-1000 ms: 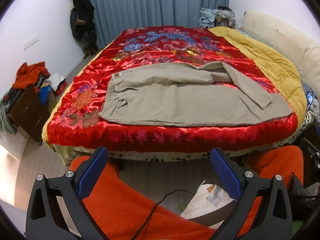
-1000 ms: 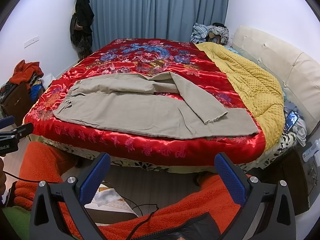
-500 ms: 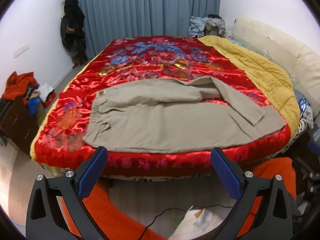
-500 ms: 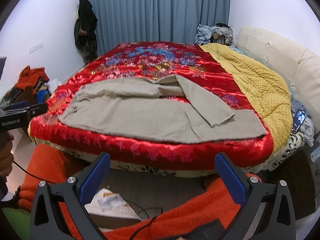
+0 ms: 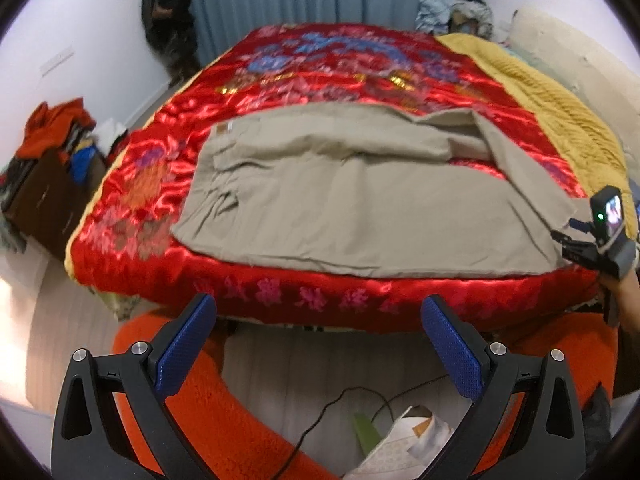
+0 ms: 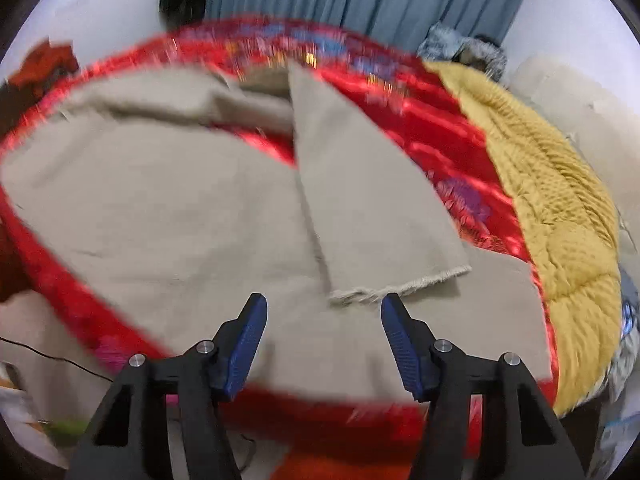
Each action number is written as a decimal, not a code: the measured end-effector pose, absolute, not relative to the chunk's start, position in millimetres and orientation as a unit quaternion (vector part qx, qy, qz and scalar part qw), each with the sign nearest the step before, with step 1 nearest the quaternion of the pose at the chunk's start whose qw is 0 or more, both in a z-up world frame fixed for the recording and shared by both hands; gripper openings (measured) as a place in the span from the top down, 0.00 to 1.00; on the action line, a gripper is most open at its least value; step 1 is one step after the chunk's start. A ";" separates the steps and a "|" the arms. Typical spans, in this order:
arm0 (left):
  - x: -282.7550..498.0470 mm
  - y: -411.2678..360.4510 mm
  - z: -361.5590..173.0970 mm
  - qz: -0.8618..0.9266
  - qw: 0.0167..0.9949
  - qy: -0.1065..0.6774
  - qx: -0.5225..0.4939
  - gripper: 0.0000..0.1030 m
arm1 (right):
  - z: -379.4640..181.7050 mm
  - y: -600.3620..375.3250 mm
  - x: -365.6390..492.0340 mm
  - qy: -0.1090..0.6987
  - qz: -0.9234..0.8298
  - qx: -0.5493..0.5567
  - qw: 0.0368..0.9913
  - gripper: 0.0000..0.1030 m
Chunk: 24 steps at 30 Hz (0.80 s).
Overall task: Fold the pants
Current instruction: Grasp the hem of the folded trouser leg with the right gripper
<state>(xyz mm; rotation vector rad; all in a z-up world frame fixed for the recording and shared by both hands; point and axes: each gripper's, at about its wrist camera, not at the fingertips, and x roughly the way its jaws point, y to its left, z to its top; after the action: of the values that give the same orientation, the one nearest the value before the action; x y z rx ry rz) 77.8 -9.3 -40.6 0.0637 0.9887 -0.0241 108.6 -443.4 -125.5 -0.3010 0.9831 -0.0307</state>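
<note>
Beige pants (image 5: 360, 200) lie spread across the near side of the red satin bed cover (image 5: 320, 64), waistband to the left, one leg flopped diagonally over the other. My left gripper (image 5: 320, 320) is open and empty, short of the bed's front edge. My right gripper (image 6: 323, 312) is open and empty, just above the pants (image 6: 200, 208), close to the frayed hem of the upper leg (image 6: 400, 284). The right gripper's body also shows in the left wrist view (image 5: 600, 236) at the bed's right end.
A yellow quilt (image 6: 560, 200) covers the bed's right side, with a padded headboard (image 5: 580, 60) beyond. A box of clothes (image 5: 52, 168) stands left of the bed. My orange-clad legs (image 5: 224, 408), a cable and a white shoe (image 5: 404, 444) are on the floor below.
Both grippers moved forward toward the bed. The right one moved much closer, now over the pants near the upper leg's hem, and its fingers have narrowed somewhat. The pants have not moved.
</note>
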 end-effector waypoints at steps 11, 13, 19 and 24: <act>103.7 -30.4 -58.8 -0.021 0.862 0.504 0.039 0.01 | -21.2 -503.5 165.9 0.372 -0.119 -0.110 0.914 0.96; 108.3 -36.8 -63.0 -0.029 0.859 0.510 0.040 0.01 | 8.0 -498.4 165.1 0.359 -0.094 -0.121 0.921 0.96; 124.4 -54.3 -81.2 -0.036 0.845 0.530 0.058 0.01 | -53.5 -393.1 110.0 0.478 0.149 -0.267 0.823 0.96; 141.4 -65.0 -95.2 -0.039 0.830 0.552 0.068 0.01 | -104.4 -354.5 74.6 0.522 0.246 -0.305 0.757 0.97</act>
<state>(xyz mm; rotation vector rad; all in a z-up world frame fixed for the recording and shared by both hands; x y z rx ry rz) 141.4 -65.0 -95.2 0.1440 1.1713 -0.0831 74.6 -354.5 -104.4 -0.6641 1.1385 0.5368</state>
